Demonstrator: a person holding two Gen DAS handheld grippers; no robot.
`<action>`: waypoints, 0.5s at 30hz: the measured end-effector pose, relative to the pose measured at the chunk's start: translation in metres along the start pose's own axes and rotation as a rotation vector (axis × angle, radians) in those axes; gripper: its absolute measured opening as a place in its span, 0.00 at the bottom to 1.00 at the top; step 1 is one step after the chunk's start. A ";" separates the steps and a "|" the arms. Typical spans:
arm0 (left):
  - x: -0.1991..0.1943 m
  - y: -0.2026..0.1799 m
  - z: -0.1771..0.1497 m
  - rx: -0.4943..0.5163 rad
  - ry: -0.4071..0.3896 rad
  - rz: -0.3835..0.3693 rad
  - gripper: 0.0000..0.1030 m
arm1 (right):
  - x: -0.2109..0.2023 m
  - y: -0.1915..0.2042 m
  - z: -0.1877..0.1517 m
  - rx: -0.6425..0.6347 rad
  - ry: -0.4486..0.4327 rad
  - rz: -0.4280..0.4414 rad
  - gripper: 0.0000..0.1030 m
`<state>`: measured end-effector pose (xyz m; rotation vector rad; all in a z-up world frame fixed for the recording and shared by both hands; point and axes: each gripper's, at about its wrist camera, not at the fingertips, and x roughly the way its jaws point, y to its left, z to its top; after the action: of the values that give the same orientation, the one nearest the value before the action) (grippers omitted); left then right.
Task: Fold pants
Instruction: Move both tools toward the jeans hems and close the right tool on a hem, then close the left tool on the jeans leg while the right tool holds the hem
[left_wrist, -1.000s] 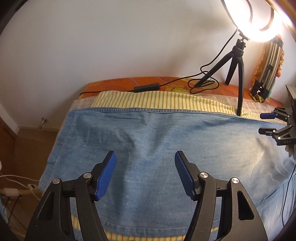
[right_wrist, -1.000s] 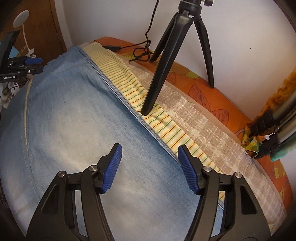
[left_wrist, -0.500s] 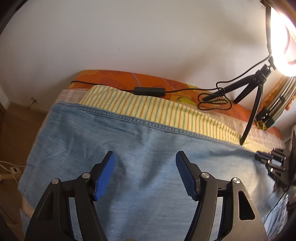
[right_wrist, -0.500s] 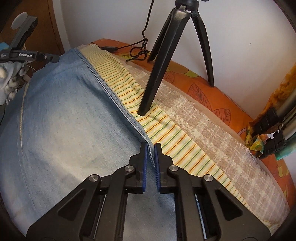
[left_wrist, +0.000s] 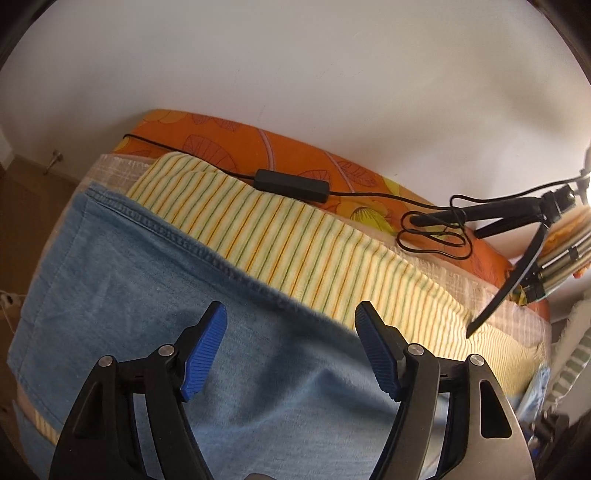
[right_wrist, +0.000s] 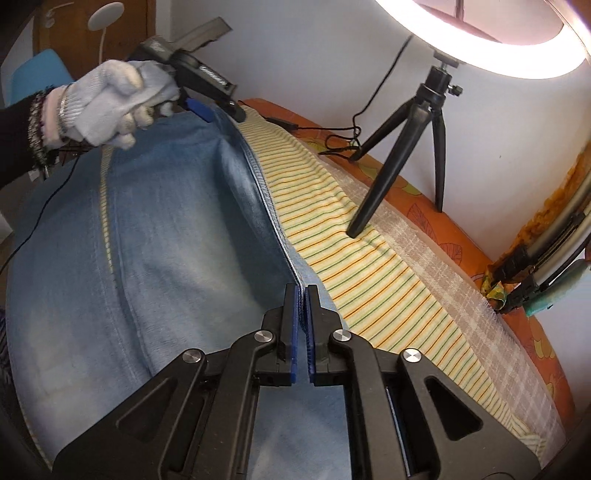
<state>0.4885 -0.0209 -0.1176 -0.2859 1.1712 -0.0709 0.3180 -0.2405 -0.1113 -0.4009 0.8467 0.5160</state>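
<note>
Light blue jeans (right_wrist: 166, 221) lie spread flat on the bed over a yellow striped cloth (right_wrist: 332, 206). My right gripper (right_wrist: 301, 291) is shut on the jeans' far seamed edge, which rises off the cloth in a ridge. In the left wrist view the left gripper (left_wrist: 291, 317) hovers over the same edge of the jeans (left_wrist: 147, 295) near its left end. Its jaws are opening, with denim below them and nothing pressed. The right wrist view also shows the left gripper (right_wrist: 221, 112), far back in a white-gloved hand (right_wrist: 118, 96).
A black tripod (right_wrist: 399, 147) with a ring light (right_wrist: 517, 37) stands on the striped cloth just past the jeans' edge. Its cable and control box (left_wrist: 291, 184) lie along the orange sheet (left_wrist: 221, 129) by the white wall. Folded stands lean at the right.
My right gripper has shut on the jeans' far edge and lifted it a little. The left gripper has moved left along that edge and rolled, its jaws slightly wider.
</note>
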 end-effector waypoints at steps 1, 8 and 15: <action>0.005 0.001 0.002 -0.008 0.018 0.009 0.70 | -0.003 0.006 0.000 -0.012 -0.004 0.004 0.04; 0.023 0.030 -0.001 -0.150 0.023 0.020 0.49 | -0.010 0.024 -0.005 -0.048 -0.008 0.031 0.04; 0.005 0.035 -0.009 -0.125 -0.101 0.008 0.06 | -0.009 0.014 -0.005 -0.004 -0.006 0.061 0.04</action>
<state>0.4792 0.0100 -0.1342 -0.3914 1.0775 0.0237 0.3027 -0.2343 -0.1091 -0.3782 0.8544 0.5750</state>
